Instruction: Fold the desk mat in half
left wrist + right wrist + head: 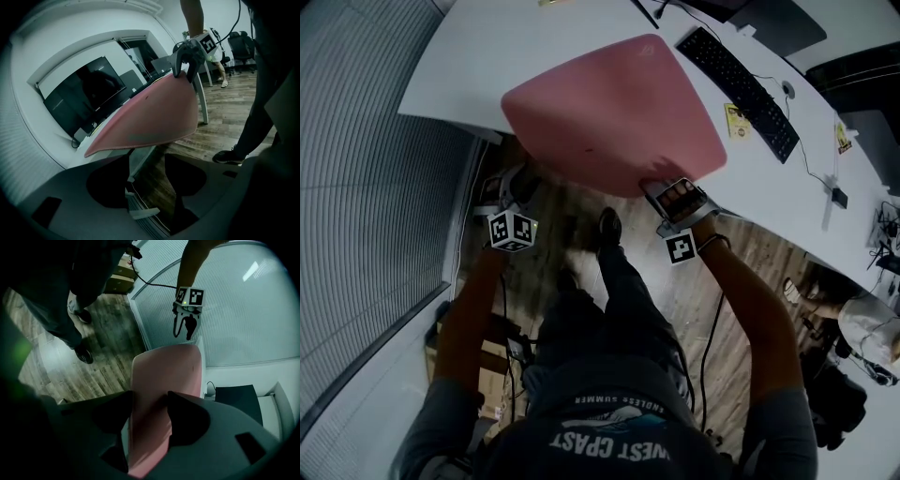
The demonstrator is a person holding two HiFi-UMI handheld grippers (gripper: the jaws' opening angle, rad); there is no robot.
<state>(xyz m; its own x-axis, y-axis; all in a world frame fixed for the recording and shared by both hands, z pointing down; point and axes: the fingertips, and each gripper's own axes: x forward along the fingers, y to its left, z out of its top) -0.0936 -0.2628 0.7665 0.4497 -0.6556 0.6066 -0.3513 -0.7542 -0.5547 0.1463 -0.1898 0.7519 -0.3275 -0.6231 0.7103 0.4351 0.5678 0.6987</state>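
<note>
The pink desk mat (614, 112) lies on the white desk (469, 66), and its near edge hangs out past the desk's edge. My right gripper (670, 192) is at the mat's near right corner. In the right gripper view the mat (164, 371) runs between the wide-apart jaws of the right gripper (150, 397), and they do not clamp it. My left gripper (516, 192) hangs just below the mat's near left corner, open and empty. In the left gripper view the mat (150, 117) sags above the left gripper (146, 159), and the right gripper (187, 61) sits at its far corner.
A black keyboard (739, 89) and a yellow note (737, 120) lie right of the mat. A dark monitor (84, 98) stands at the back. A ribbed wall (366, 187) runs along the left. My legs and shoes (607, 225) stand on the wood floor, and a desk leg (202, 98) is nearby.
</note>
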